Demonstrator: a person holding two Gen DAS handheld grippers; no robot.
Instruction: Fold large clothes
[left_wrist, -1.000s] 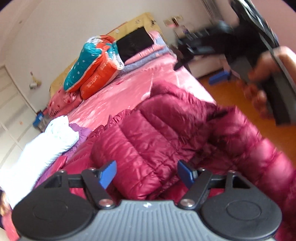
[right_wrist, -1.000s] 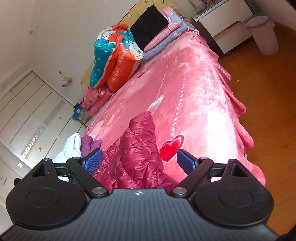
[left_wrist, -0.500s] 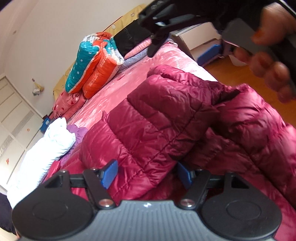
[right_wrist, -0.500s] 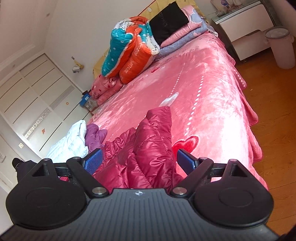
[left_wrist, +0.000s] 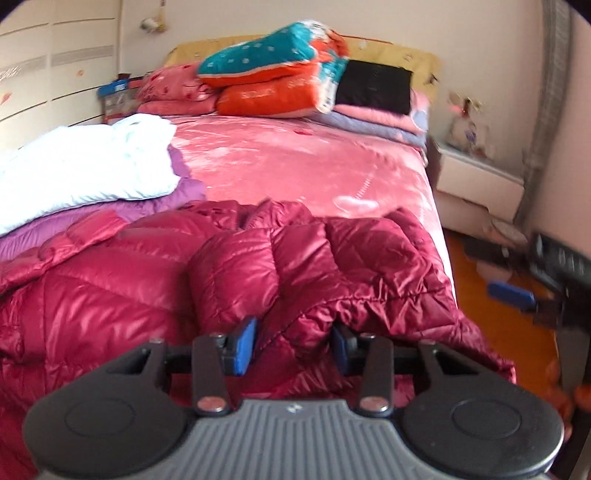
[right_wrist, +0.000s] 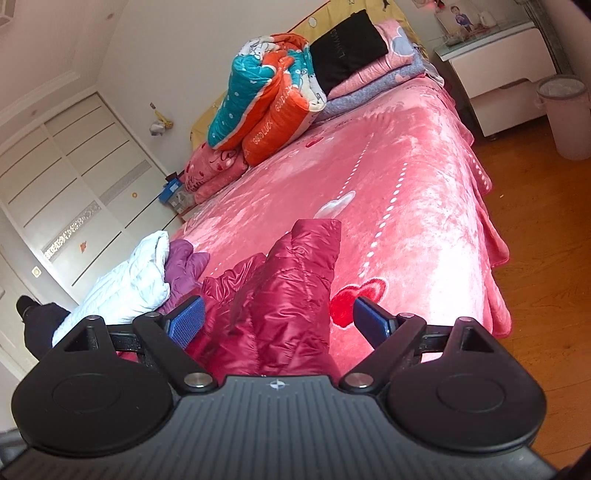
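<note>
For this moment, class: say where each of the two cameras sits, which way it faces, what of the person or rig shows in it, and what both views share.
Left wrist: sits on the left gripper, facing up the bed towards the headboard; its jaws are closing with a fold of the maroon puffer jacket between them; the right gripper shows at the right edge.
Right wrist: sits on the right gripper, open over the jacket's sleeve, facing diagonally up the bed.
Shared: jacket, white garment, teal-orange quilt.

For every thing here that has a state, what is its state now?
Red down jacket: spread on the bed, crumpled, not folded.
Left gripper: closing, jacket fabric between its jaws.
Right gripper: open, jacket sleeve between the jaws, not pressed.
White garment: lying bunched on the purple garment.
Quilt: folded, stacked at the headboard.
</note>
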